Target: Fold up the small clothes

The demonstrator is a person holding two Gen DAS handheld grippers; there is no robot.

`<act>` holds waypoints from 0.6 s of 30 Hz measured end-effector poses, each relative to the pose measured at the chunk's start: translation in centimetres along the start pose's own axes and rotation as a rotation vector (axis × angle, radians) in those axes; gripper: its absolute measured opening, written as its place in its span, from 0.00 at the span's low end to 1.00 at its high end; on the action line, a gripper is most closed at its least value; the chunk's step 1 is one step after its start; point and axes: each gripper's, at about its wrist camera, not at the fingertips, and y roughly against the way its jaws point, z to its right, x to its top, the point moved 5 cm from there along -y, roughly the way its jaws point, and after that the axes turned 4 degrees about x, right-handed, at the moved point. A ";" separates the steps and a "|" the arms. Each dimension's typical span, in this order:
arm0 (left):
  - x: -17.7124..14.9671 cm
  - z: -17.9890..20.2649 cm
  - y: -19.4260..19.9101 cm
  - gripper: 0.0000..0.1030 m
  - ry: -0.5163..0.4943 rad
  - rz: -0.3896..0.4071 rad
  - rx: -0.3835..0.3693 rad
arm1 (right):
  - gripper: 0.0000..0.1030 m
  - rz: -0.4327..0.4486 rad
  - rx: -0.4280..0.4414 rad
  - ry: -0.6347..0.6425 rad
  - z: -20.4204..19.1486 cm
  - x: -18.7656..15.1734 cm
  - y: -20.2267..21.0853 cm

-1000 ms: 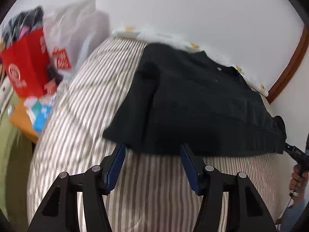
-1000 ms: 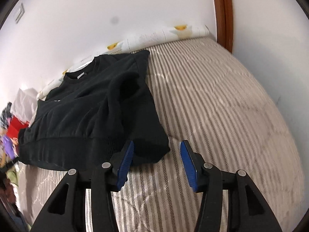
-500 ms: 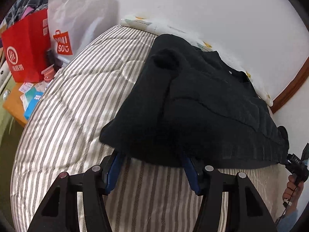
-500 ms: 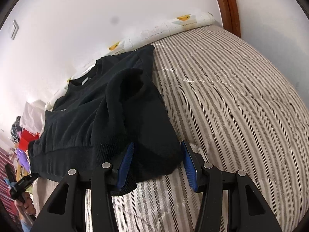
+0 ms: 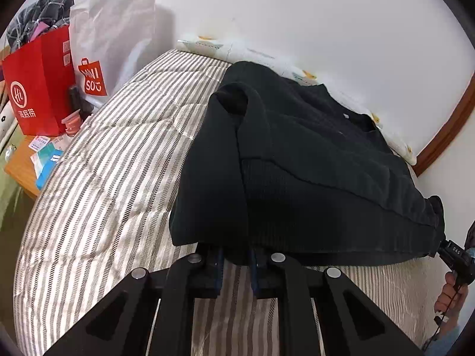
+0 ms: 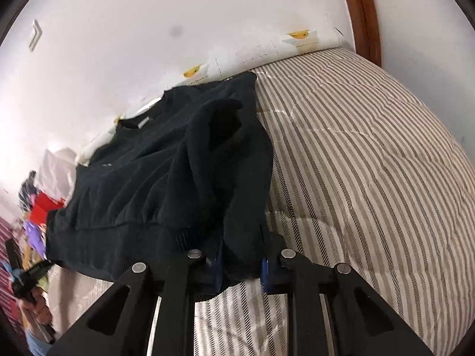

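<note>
A black sweater [image 5: 311, 172] lies flat on a grey-and-white striped bed [image 5: 112, 178], sleeves folded in over the body, collar toward the wall. My left gripper [image 5: 236, 259] is shut on the hem at the sweater's near left corner. In the right wrist view the same sweater [image 6: 166, 178] fills the left half, and my right gripper [image 6: 240, 262] is shut on the hem at its near right corner. The right gripper also shows at the far edge of the left wrist view [image 5: 454, 252].
A red paper bag [image 5: 38, 83] and a white Miniso bag [image 5: 98, 59] stand left of the bed beside a wooden side table [image 5: 23, 166] with small boxes. A white wall and a brown door frame [image 6: 365, 14] bound the bed.
Both grippers moved forward onto the sweater's near hem and closed on it; a second ago they were open just short of the fabric.
</note>
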 end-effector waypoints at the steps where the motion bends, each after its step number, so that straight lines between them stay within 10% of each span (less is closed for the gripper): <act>1: -0.2 0.0 0.4 0.12 -0.003 0.000 -0.002 | 0.18 0.000 0.003 0.000 0.0 -0.1 0.3; 18: -7.6 0.3 6.9 0.12 -0.055 -0.010 -0.018 | 0.18 0.007 -0.031 0.037 0.9 -6.8 8.3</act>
